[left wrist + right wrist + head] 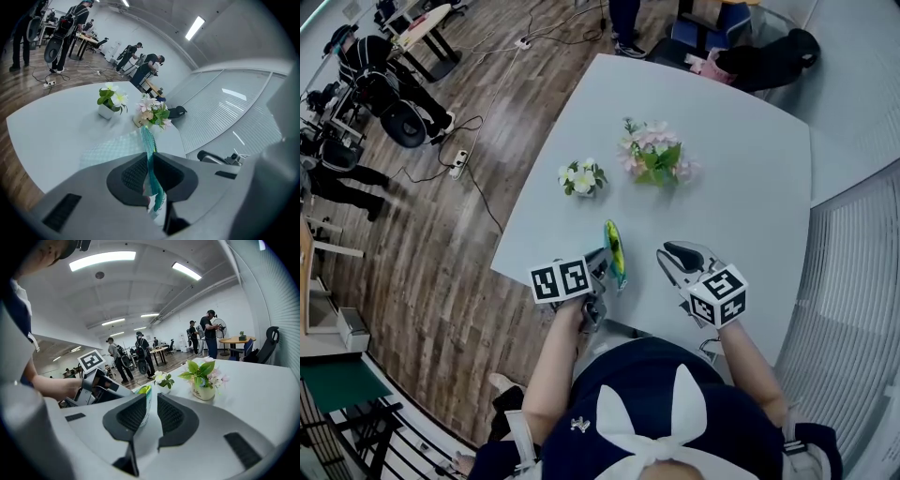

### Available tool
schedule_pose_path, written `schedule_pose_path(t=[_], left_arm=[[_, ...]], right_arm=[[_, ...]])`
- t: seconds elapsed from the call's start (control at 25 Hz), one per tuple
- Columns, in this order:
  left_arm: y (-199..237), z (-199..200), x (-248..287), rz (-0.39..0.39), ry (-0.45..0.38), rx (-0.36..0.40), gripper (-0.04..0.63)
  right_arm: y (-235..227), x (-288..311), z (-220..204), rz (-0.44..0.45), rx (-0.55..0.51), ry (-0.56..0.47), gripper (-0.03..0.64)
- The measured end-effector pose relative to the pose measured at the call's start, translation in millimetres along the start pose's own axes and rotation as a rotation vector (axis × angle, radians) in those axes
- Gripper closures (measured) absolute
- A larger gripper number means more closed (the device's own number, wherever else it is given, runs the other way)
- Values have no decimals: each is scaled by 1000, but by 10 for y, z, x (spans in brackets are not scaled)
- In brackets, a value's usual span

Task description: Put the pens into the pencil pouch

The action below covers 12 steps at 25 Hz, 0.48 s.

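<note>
One pencil pouch point(616, 251), teal, judged soft and light: edge-up at the worktop point(741, 187) near side, left gripper point(149, 174) jaws clamped on it; right gripper point(153, 412) jaws apart, empty; take the free edge

table point(750, 197) w/ sm plant point(581, 178), pink bouquet point(654, 161)

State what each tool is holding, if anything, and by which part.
The left tool is clamped on the teal pencil pouch, gripping it at its near end. The right tool holds nothing; its jaws stand apart.
</note>
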<state>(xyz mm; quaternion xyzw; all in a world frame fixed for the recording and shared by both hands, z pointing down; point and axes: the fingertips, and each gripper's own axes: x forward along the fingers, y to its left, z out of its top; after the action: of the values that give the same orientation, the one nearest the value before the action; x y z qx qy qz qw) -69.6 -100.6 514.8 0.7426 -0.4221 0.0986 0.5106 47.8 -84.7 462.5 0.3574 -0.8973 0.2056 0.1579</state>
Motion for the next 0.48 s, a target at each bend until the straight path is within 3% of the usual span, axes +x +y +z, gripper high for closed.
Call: schedule_pose_path(t=[0.48], left_arm=[[-108,-226,541,-6,125,72,541]], right_arm=[[-211,-99,-116,-58,45,-2,538]])
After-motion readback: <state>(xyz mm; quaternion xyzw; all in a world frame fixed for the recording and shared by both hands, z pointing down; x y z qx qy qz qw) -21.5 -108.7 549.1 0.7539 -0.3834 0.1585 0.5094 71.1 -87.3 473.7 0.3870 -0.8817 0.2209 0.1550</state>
